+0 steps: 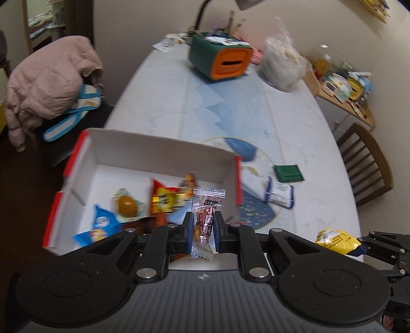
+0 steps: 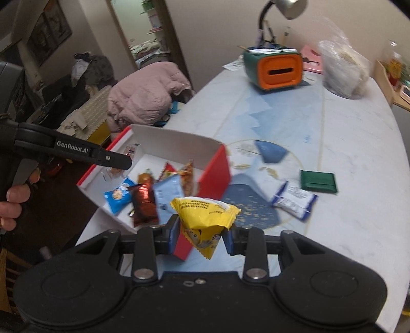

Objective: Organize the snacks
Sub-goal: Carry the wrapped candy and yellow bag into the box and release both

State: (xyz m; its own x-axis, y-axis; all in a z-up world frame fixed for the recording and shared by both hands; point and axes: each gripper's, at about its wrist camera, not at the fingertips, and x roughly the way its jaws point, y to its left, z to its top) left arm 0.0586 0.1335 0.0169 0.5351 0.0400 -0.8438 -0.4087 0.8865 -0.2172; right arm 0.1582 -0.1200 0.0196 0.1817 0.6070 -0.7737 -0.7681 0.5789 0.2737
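Note:
My left gripper (image 1: 203, 225) is shut on a clear packet with a dark red label (image 1: 206, 217), held over the near right part of the red-and-white box (image 1: 159, 151). The box holds several snack packets (image 1: 164, 199). My right gripper (image 2: 201, 234) is shut on a yellow snack packet (image 2: 205, 217), held just above the box's near right corner (image 2: 212, 174). The yellow packet also shows at the right edge of the left wrist view (image 1: 335, 240). A white-and-blue packet (image 2: 293, 199) and a green packet (image 2: 317, 181) lie on the table to the right of the box.
An orange-and-green tissue holder (image 1: 220, 59) and a full clear plastic bag (image 1: 282, 64) stand at the table's far end, with a desk lamp (image 2: 287, 7). A chair with a pink jacket (image 1: 48, 84) is on the left, a wooden chair (image 1: 366, 164) on the right.

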